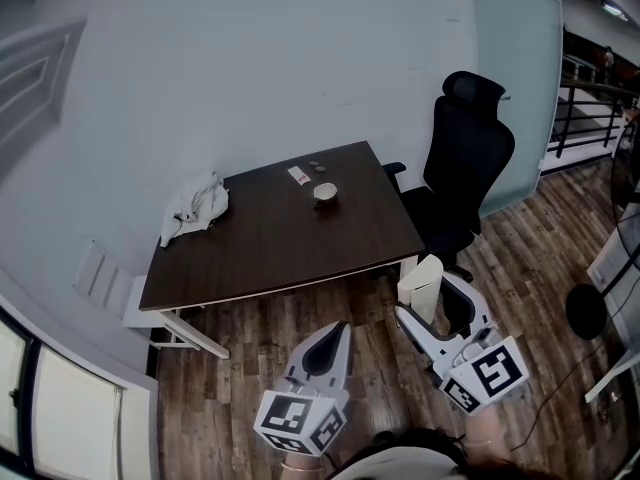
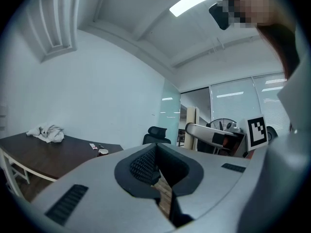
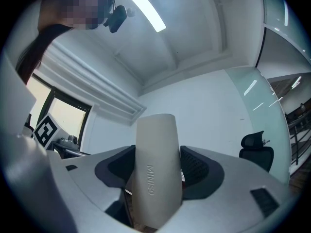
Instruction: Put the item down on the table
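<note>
- The right gripper (image 1: pixel 437 303) is clamped on a tall cream case (image 1: pixel 420 280). In the right gripper view the case (image 3: pixel 155 171) stands upright between the two dark pads, filling the gap, with "MINISO" embossed down its front.
- The case is not on the tabletop. It is held over the wooden floor (image 1: pixel 240 368), off the near right corner of the dark table (image 1: pixel 280 243) and just in front of the black office chair (image 1: pixel 465 168).
- The left gripper (image 1: pixel 340 330) is held over the floor, off the near edge of the table and beside the right one. Its jaws are pressed together at the tips with nothing between them. The left gripper view (image 2: pixel 156 147) shows only a sliver of floor through the hollow behind the closed tips.
- A crumpled white cloth (image 1: pixel 197 206) lies at the far left corner of the tabletop.
- A small pale cup (image 1: pixel 325 193) sits toward the far edge, right of the middle. Just behind it lie a small flat packet (image 1: pixel 298 175) and a couple of tiny dark bits (image 1: pixel 316 165), too small to identify.
- The far edge of the table runs along a plain pale wall (image 1: pixel 250 68).
- From the left gripper's side, the table (image 2: pixel 48 152), cloth (image 2: pixel 46 132) and chair (image 2: pixel 156 134) all show at a distance.
</note>
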The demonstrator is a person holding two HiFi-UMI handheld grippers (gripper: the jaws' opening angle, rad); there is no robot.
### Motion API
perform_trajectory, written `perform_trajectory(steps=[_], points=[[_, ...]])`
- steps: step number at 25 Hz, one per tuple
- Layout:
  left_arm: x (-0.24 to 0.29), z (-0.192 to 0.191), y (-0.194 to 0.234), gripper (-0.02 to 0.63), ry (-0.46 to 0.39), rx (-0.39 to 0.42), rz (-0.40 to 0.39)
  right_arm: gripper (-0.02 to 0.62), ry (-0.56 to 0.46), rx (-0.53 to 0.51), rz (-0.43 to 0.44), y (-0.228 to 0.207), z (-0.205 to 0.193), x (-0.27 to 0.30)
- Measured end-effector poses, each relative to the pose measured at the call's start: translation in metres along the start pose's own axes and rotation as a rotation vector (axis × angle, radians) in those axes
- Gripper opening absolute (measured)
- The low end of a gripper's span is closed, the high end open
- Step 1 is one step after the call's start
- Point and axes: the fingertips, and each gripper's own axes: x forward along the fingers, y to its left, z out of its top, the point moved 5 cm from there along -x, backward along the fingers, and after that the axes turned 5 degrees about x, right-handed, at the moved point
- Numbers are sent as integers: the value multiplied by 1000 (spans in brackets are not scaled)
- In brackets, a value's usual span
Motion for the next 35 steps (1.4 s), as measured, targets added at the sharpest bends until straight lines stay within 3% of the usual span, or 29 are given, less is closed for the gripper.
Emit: perform_trajectory(steps=[14, 35], points=[[45, 1, 37, 18, 2, -22, 4, 291, 16, -13, -5, -28, -12, 49], [214, 11, 138, 18, 21, -3, 57, 291, 98, -25, 62, -157, -53, 208]])
